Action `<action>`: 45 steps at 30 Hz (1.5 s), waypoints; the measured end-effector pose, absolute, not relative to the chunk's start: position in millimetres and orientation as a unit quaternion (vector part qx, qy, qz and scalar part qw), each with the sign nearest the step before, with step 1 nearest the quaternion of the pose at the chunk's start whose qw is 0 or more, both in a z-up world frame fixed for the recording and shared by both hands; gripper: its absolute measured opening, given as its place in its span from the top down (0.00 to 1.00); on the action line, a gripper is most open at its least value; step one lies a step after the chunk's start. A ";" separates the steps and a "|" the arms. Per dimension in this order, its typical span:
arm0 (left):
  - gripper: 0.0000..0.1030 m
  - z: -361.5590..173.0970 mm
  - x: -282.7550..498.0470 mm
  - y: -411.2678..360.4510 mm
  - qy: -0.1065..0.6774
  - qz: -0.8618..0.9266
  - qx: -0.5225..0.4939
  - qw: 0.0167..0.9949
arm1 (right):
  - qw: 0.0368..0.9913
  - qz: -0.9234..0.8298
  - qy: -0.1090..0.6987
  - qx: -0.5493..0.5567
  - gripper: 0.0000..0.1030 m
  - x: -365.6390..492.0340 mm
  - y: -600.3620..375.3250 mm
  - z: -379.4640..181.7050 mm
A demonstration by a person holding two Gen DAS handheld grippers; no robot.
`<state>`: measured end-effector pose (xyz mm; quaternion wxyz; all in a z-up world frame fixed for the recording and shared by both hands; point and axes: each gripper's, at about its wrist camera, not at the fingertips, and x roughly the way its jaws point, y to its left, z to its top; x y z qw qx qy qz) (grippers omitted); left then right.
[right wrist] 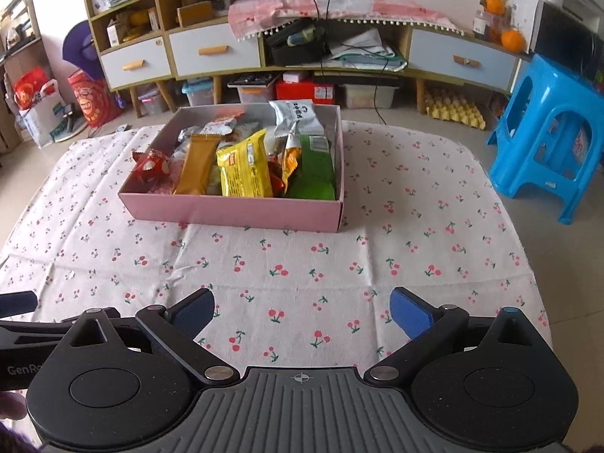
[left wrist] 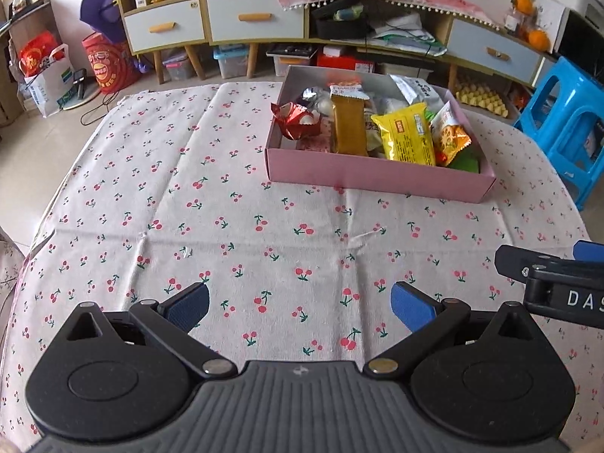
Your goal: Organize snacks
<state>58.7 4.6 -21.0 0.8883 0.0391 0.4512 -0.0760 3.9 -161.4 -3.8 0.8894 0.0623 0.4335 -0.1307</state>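
Snacks lie packed in a pink box [right wrist: 234, 209] on the cherry-print cloth [right wrist: 302, 264], well ahead of both tongs. Among them are a yellow packet [right wrist: 243, 168], a green packet [right wrist: 315, 173], a brown bar [right wrist: 196, 166] and a red wrapper [right wrist: 151, 166]. Left gripper [left wrist: 300, 307] and right gripper [right wrist: 302, 311] hover side by side over bare cloth, jaws spread wide, empty.
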 end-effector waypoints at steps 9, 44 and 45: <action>0.00 -19.0 55.8 4.6 0.449 -0.078 0.042 0.889 | 0.886 -0.127 0.439 0.081 0.02 0.9 -166.2 -4.3; 0.00 -17.3 55.0 5.2 0.452 -0.075 0.042 0.888 | 0.888 -0.118 0.440 0.068 0.02 -1.4 -158.5 -1.2; 0.00 -17.0 54.9 5.0 0.451 -0.074 0.042 0.888 | 0.888 -0.118 0.440 0.068 0.02 -1.5 -158.5 -1.0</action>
